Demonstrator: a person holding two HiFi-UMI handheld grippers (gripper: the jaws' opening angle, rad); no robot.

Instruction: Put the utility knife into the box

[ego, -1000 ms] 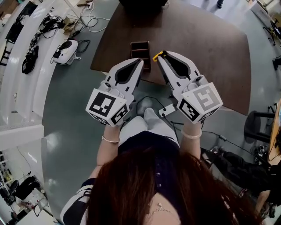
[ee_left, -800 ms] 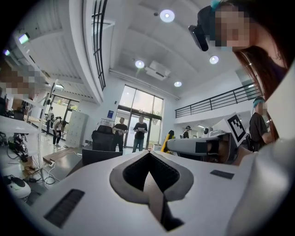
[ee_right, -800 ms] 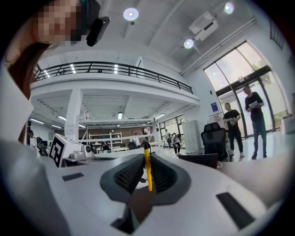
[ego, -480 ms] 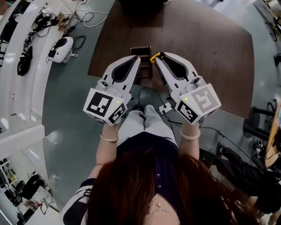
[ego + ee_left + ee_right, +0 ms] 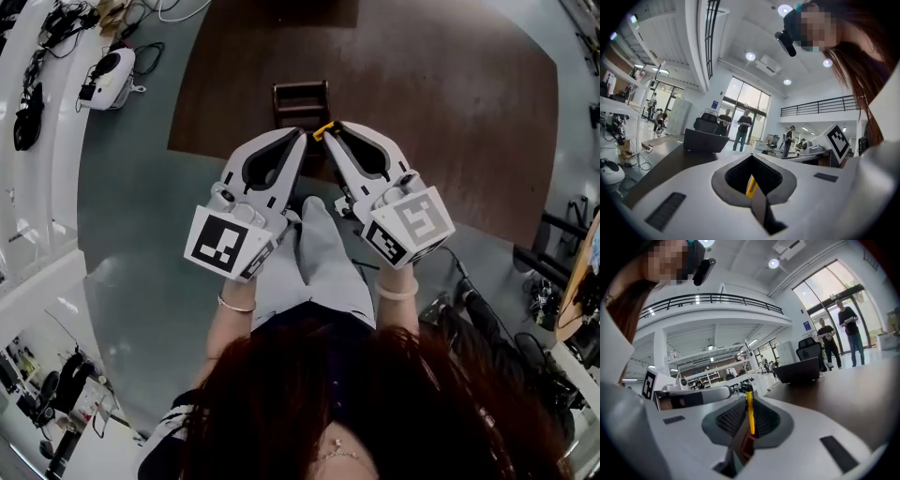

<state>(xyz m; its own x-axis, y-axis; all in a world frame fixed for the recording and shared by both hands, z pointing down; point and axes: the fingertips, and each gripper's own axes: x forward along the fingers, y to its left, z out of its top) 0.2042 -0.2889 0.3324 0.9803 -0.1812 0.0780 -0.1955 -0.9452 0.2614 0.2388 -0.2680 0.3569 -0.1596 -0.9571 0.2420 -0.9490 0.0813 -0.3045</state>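
A yellow utility knife (image 5: 323, 128) sticks up from the tips of my right gripper (image 5: 330, 131), which is shut on it. In the right gripper view the utility knife (image 5: 749, 411) stands upright between the jaws. My left gripper (image 5: 302, 137) is shut, its tip almost touching the right one. A yellow sliver (image 5: 751, 185) shows in the hollow between its jaws. The dark wooden box (image 5: 300, 97) stands open-topped on the brown table (image 5: 450, 112), just beyond both tips. The same box (image 5: 705, 140) (image 5: 798, 370) lies ahead in both gripper views.
A white counter at the left carries a white device (image 5: 103, 75) and cables. Chairs (image 5: 562, 234) stand at the right. The person's knees (image 5: 314, 244) are under the grippers at the table's near edge. People (image 5: 743, 127) stand far behind the table.
Both grippers have closed in on each other and moved forward, so their tips now meet just short of the box. The knife stays in the right gripper.
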